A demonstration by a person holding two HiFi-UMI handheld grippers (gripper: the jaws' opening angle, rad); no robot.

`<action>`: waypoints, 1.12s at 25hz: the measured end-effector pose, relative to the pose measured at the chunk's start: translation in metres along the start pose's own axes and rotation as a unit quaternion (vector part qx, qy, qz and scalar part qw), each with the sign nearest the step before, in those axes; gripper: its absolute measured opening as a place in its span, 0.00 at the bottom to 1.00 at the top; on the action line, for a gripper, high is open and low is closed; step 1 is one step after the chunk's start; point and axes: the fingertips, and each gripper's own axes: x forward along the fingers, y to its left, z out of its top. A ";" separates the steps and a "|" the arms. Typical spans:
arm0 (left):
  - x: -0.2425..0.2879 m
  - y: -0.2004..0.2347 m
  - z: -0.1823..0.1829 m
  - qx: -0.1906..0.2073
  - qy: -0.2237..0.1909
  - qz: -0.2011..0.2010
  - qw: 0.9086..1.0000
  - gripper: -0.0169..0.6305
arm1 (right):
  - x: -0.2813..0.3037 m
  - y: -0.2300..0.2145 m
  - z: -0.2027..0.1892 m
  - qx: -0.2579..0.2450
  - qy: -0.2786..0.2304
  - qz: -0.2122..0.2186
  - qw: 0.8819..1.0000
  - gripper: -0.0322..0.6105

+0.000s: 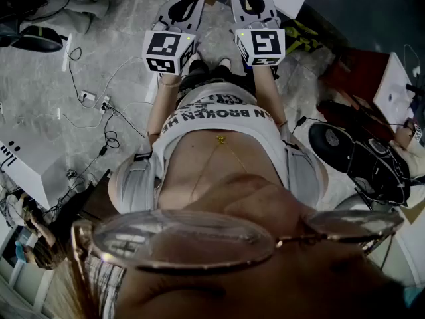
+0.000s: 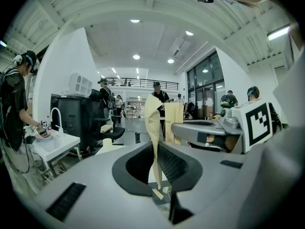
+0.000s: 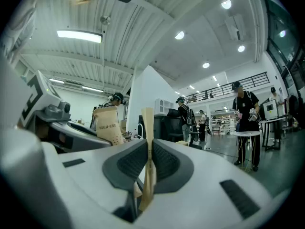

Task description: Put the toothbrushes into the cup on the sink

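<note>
The left gripper [image 2: 155, 149] has its jaws closed tight on a tan kraft-paper packet [image 2: 152, 120], which is seen edge-on and stands up past the jaw tips. The right gripper [image 3: 148, 159] has its jaws pressed together on a second tan paper packet [image 3: 147, 128], also upright and edge-on. What either packet contains cannot be told.

Both grippers are held side by side in front of the person's white printed top [image 1: 219, 121], over a grey mottled floor [image 1: 40, 85] strewn with white cables [image 1: 109, 121].

In the left gripper view a white sink bench [image 2: 59, 144] with a curved tap [image 2: 56, 116] stands at the left. A person in dark clothes [image 2: 14, 104] is at its left edge. Any cup on it is too small to tell.

The hall has a white ribbed ceiling [image 3: 143, 32] with round lights and a railed gallery [image 2: 143, 83].
</note>
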 end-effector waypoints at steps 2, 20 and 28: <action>0.001 -0.010 0.000 0.001 -0.004 0.002 1.000 0.08 | -0.008 -0.004 -0.003 0.000 0.001 0.003 1.000 0.12; 0.006 -0.011 0.004 -0.005 -0.020 0.012 1.000 0.08 | -0.014 -0.022 -0.004 0.043 -0.014 -0.002 0.999 0.12; 0.029 0.056 0.014 -0.011 -0.028 -0.014 0.999 0.08 | 0.050 -0.015 -0.002 0.039 -0.007 -0.021 0.999 0.12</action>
